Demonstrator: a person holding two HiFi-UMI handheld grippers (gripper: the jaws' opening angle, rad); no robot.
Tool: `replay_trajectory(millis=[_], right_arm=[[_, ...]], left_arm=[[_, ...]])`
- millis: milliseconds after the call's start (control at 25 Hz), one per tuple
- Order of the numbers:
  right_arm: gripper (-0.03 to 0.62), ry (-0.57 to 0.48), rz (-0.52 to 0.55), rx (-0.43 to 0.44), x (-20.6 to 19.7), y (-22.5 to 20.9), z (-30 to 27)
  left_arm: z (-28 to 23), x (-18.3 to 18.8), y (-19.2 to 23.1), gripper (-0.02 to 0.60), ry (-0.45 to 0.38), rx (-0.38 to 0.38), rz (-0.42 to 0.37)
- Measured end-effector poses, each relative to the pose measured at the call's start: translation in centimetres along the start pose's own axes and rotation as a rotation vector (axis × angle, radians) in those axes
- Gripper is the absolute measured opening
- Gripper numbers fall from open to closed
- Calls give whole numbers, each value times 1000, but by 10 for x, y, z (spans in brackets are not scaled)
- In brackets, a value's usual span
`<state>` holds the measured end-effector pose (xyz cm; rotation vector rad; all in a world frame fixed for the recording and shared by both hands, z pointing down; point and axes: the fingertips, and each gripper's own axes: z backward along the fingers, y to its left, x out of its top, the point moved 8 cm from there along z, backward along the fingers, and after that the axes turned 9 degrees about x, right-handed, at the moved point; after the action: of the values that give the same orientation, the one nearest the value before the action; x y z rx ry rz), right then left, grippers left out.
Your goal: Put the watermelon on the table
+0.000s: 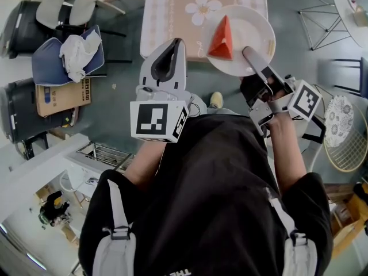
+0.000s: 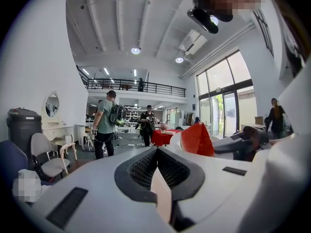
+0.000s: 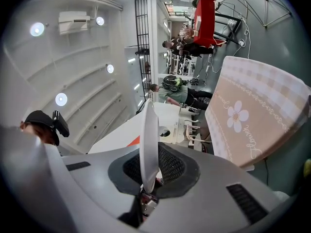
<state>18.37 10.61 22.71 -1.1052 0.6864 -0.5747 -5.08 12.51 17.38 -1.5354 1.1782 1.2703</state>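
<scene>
Head view: the red, triangular watermelon wedge lies on a white plate at upper right, apex toward the frame's top, over the near edge of the tabletop.

Left gripper view: the left claw is closed and empty, and the wedge's point rises at right.

Right gripper view: the right claw pinches the plate's rim, seen edge-on.

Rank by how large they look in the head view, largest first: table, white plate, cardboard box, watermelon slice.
1. table
2. white plate
3. cardboard box
4. watermelon slice
The white plate is held nearer the camera than the cardboard box, so that pair is unsure.
</scene>
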Motion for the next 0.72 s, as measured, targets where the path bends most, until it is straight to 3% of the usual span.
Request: replay_trajectory(millis=[720], right_arm=[[25,3,3,27,1,4,5]], left_arm=[[13,0,-7,3,-10,15,2]])
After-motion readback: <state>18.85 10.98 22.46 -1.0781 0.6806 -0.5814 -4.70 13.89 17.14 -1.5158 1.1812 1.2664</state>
